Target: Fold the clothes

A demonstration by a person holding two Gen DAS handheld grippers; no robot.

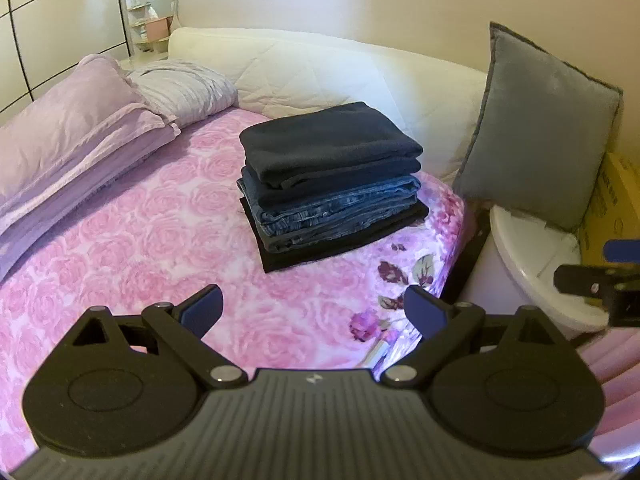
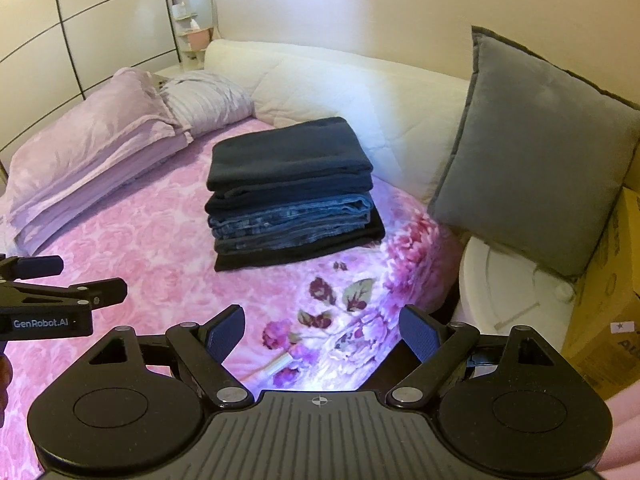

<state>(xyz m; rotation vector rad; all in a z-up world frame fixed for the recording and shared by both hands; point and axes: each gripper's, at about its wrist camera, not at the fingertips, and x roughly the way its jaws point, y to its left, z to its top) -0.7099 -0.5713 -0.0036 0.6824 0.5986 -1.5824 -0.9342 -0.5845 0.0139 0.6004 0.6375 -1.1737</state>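
Folded clothes stack (image 1: 332, 184) squared up near the headboard end of the bed (image 1: 120, 248), clear of the pillows. Left gripper (image 1: 314, 310) and right gripper (image 2: 322, 334) spread apart, empty, hovering short of it; likely finished.

Left hand-held gripper (image 1: 313, 311), right hand-held gripper (image 2: 322, 331): jaws spread.

Bed (image 2: 152, 240) under a pink rose-print cover, cream quilted headboard (image 2: 340, 80) behind. Lilac pillows (image 2: 96, 148) at the far end, one striped. Grey cushion (image 2: 536, 152) upright at the right, over a white round stand (image 1: 532, 264); yellow cardboard box (image 2: 608, 308) beside it. Cream walls, panelled wardrobe (image 2: 80, 24), small corner shelf (image 2: 192, 24). Soft indoor light.
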